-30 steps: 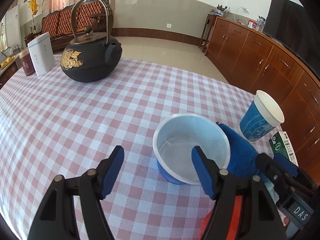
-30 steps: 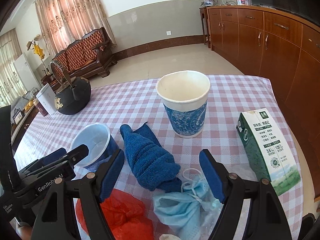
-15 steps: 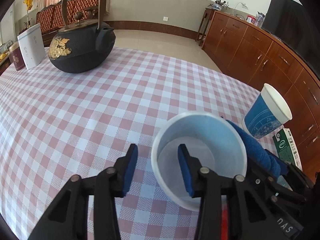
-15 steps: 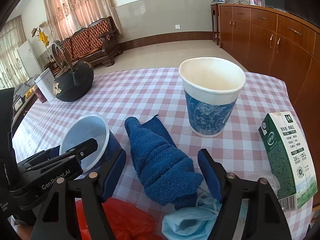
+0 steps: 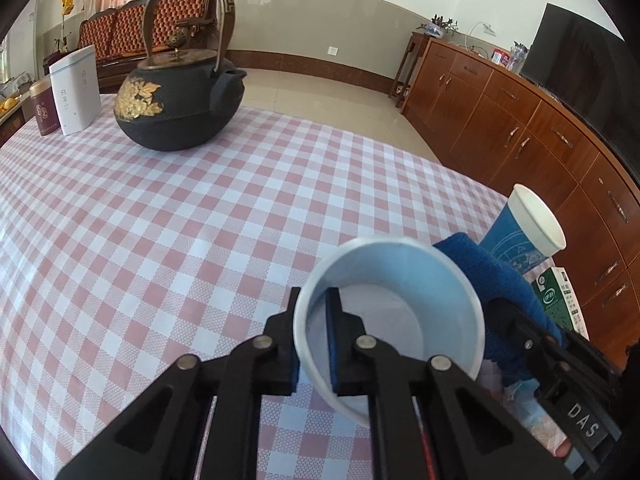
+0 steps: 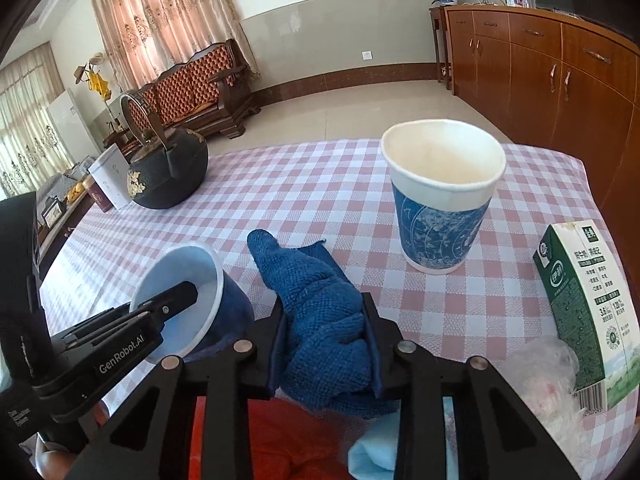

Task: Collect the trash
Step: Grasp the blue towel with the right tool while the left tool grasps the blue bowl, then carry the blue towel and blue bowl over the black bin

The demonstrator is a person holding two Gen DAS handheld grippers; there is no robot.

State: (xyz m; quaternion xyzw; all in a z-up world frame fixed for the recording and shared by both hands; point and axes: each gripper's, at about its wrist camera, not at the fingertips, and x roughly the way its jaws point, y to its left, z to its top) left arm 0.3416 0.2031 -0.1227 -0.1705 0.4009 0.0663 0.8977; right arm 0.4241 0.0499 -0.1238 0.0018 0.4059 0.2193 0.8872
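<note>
Both grippers are matte black plastic. The left gripper [image 5: 313, 334] has angular linkage arms pinned with round silver rivets and dark blue pads [image 5: 330, 322]. The right gripper [image 6: 324, 334] is built alike. White lettering "GenRobot.AI" runs along the left one's side; "DAS" marks the right one's.

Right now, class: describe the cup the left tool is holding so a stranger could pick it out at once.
On the pink checked tablecloth, find the crumpled blue cloth. Left of it, the left tool pinches the rim of a small blue cup, tilted and white inside. Unlike the taller patterned paper cup standing right of the cloth, it is plain, squat and tipped over.
</note>
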